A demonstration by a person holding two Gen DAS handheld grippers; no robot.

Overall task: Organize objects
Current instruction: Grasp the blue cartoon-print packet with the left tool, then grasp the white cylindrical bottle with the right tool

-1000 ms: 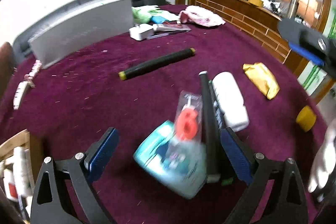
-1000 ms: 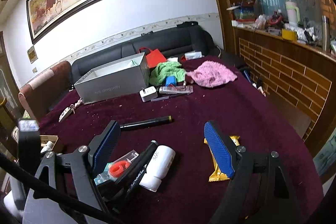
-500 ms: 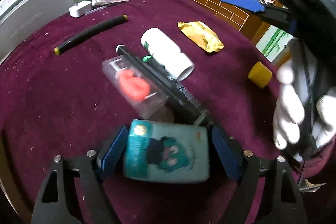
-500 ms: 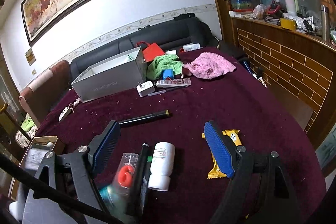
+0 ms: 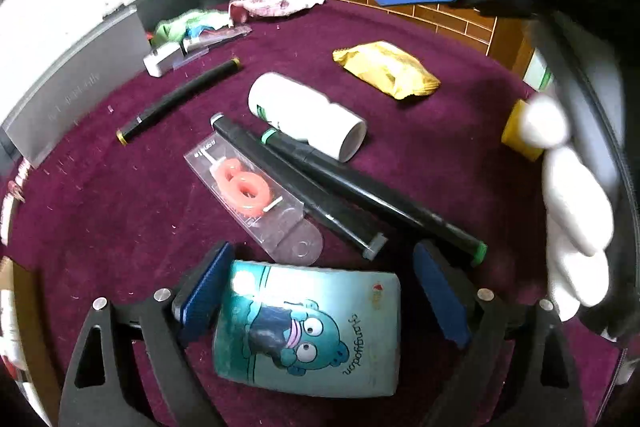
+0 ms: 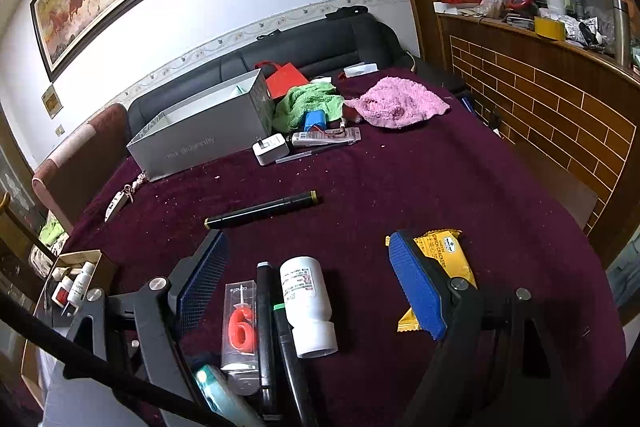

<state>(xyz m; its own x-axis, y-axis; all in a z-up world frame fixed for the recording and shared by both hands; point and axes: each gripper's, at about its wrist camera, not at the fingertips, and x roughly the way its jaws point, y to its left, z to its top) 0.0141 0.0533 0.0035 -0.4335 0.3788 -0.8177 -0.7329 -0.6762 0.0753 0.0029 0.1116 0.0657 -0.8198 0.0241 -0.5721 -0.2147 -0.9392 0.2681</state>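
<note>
A teal cartoon tissue pack (image 5: 308,331) lies on the maroon cloth between the fingers of my left gripper (image 5: 320,263). Its jaws are opening: the left pad touches the pack's edge and the right pad stands off it. Just beyond lie a clear pack with a red "6" candle (image 5: 248,191), two black markers (image 5: 372,195) and a white bottle (image 5: 304,115) on its side. My right gripper (image 6: 306,247) hovers open over the same cluster, nothing between its pads. The teal pack (image 6: 216,395) shows at the bottom of the right wrist view.
A yellow snack packet (image 6: 448,259) lies under the right finger. A yellow-tipped black marker (image 6: 260,211) lies mid-table. A grey open box (image 6: 200,131), charger, towels and a tube are at the back. A yellow tape roll (image 5: 520,131) and a white-gloved hand (image 5: 576,211) are at the right.
The left gripper closed on the teal pack, rolled and drew it away from the candle pack toward the near edge; now its right pad has come off. The right gripper barely moved.
</note>
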